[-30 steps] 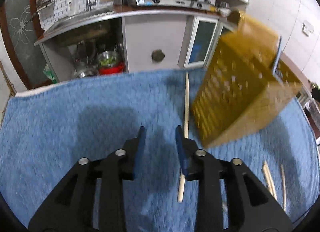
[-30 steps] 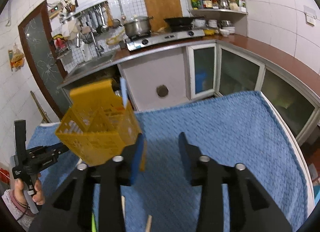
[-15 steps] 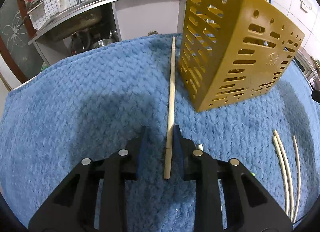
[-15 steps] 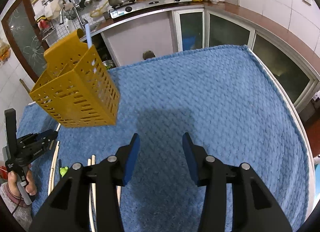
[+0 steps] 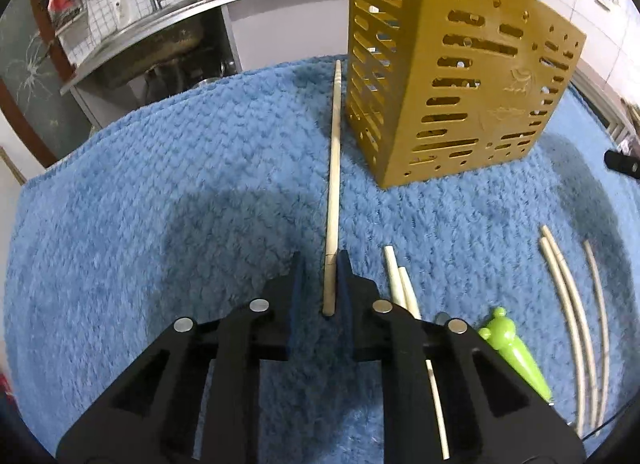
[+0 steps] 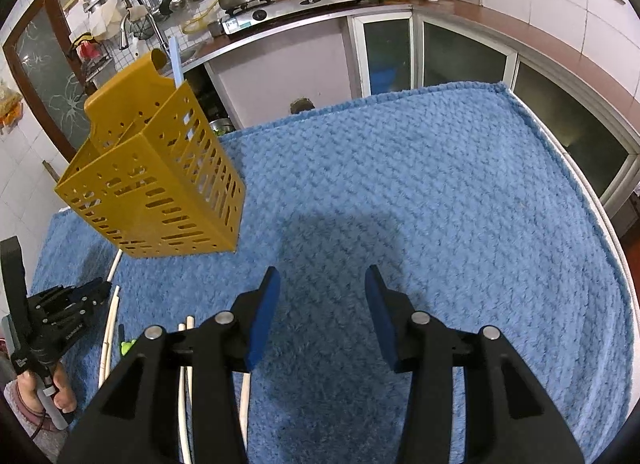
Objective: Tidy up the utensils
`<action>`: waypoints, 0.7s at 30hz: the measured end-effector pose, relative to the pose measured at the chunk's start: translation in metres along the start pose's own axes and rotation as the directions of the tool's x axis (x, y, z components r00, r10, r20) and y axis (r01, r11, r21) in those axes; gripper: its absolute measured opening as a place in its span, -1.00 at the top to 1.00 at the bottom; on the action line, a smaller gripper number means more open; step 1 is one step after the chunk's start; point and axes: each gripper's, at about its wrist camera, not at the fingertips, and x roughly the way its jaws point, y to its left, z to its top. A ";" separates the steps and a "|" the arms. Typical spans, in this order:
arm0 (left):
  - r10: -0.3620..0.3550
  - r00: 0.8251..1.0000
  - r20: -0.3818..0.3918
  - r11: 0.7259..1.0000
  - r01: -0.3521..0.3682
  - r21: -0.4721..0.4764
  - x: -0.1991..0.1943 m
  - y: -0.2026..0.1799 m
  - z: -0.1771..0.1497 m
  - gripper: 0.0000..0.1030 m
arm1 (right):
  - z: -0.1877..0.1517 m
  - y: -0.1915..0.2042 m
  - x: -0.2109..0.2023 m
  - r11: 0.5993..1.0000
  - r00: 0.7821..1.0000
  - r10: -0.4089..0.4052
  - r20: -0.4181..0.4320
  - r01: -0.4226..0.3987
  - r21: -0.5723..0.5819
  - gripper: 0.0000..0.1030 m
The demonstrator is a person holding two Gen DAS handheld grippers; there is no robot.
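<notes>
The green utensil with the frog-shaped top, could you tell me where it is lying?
In the left wrist view, the green utensil lies on the blue towel, lower right, between two pale chopsticks and three more.

You see a mustard-yellow holder [image 5: 460, 76] pierced with slots and dots on a blue, bumpy-woven cloth [image 5: 200, 184]. Your chopsticks [image 5: 333, 184] are pale wood; one handle [image 5: 516, 356] is lime green.

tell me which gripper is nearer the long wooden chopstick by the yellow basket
Left. The left gripper has the wooden chopstick between its closing jaws; the right gripper hovers over bare blue towel, away from it.
</notes>
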 end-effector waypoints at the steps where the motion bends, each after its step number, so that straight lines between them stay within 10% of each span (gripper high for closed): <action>1: -0.002 1.000 0.011 1.000 0.002 0.001 -0.003 -0.001 -0.001 0.72 | 0.000 -0.001 0.000 1.000 1.000 -0.001 0.000 0.001 0.003 0.14; 21: -0.076 0.996 0.035 0.996 0.078 -0.045 -0.054 0.003 -0.041 0.92 | -0.029 0.018 -0.043 0.998 1.000 0.020 -0.024 -0.022 -0.058 0.14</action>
